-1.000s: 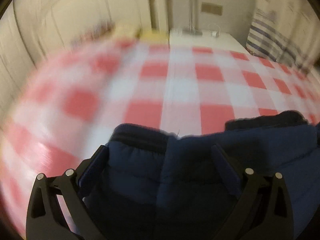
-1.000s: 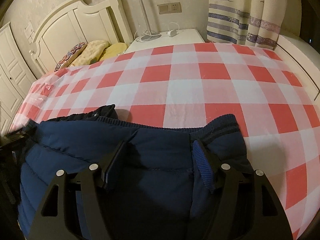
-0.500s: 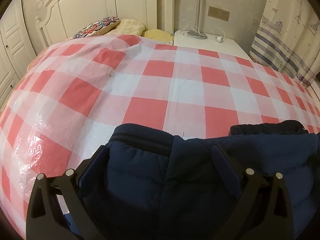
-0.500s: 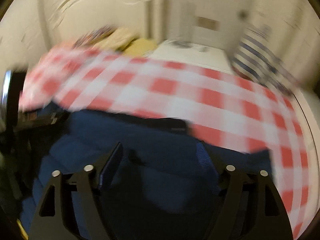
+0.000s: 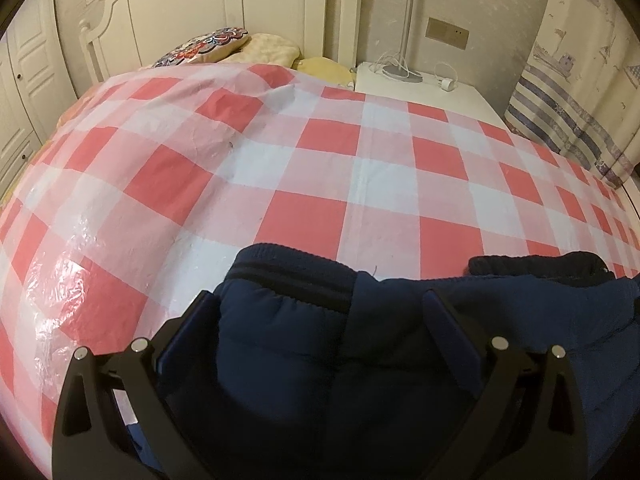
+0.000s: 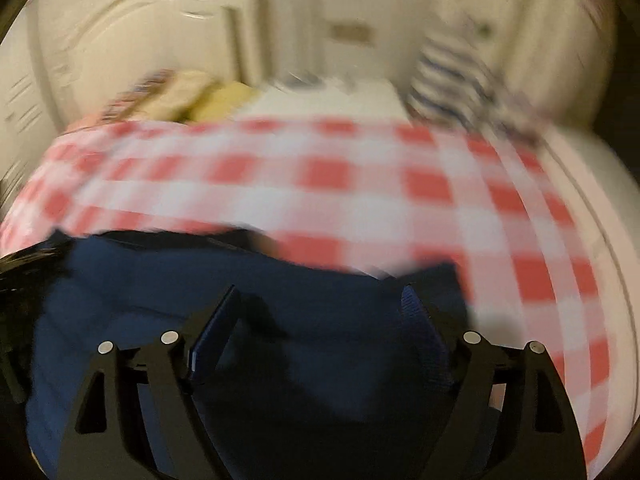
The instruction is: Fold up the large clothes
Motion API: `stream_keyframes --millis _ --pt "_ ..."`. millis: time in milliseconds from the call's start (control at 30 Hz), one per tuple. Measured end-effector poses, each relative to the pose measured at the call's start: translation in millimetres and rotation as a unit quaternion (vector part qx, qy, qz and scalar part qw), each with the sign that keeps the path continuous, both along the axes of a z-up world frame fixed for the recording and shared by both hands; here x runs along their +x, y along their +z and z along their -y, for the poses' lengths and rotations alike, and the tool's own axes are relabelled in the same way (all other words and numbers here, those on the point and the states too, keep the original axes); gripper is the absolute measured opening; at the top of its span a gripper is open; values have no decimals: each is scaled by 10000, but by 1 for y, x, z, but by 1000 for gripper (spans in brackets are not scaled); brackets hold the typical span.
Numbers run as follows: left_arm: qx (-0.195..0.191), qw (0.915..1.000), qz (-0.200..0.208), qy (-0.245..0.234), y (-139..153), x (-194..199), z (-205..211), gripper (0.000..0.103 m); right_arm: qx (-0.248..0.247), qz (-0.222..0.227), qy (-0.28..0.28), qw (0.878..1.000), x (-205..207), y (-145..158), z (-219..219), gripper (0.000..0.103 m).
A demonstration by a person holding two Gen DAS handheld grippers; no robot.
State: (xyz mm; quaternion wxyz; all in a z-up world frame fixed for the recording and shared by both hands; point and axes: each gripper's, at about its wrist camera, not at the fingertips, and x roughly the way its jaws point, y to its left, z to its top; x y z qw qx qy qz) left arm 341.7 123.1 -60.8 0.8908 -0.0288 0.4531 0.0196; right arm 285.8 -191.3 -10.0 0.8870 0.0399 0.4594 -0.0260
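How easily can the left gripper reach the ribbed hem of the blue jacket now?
Probably yes. The left gripper stands open right over the blue jacket, and the ribbed hem lies just ahead of its fingertips on the checked cover, with nothing in between.

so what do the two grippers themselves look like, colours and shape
Both look alike. The left gripper has a black frame of angled, open-cut arms with small silver round pins at the joints, and two flat fingers faced in dark blue. The right gripper is the same build; its blue pads show a ribbed texture. No cables or sleeves show.
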Motion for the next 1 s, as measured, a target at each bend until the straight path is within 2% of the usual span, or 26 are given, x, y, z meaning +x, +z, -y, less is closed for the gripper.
stream_keyframes --millis 33,67,100,233,333,400,467,533,600,667,700,800,900,933,1000 --pt "-19 10000 -1 5 0 0 0 101 218 -69 -11 9997 3 -9 10 80" --pt "-11 10000 -7 8 0 0 0 101 711 -76 -29 9974 4 -19 21 81" --pt "-3 10000 -9 8 -1 1 0 101 905 -34 -61 9959 4 -21 25 81" --pt "-21 10000 -11 13 -1 0 0 101 400 -87 67 9991 8 -22 8 85" --pt "-53 10000 -4 42 -1 -1 -2 101 734 -65 27 9973 3 -19 18 85" --pt "-66 10000 -8 47 -1 -1 -3 101 614 -15 -195 9979 -11 -5 18 85" --pt "-76 10000 -21 46 -1 -1 -3 101 654 295 127 9973 -35 19 -1 85" --pt "-83 10000 -12 48 -1 0 -3 101 441 551 539 9960 -58 32 -24 89" --pt "-110 9999 -16 49 -1 1 -4 101 147 516 919 9943 -70 28 -48 89" --pt "-134 9999 -8 50 -2 0 -4 101 -136 203 1080 9938 -68 5 -64 91" --pt "-147 9999 4 49 -2 0 -5 101 -83 108 1083 9940 -63 -7 -65 92" --pt "-188 9998 18 92 0 -2 -6 101 185 18 1047 9943 -59 -10 -58 92" --pt "218 9980 414 425 22 -24 -3 96 -25 95 992 9950 -70 2 -63 92" --pt "192 9968 717 286 36 -42 4 96 58 244 1046 9942 -79 10 -64 92" --pt "76 9950 974 -214 53 -72 22 97 201 493 1199 9914 -94 23 -70 92"
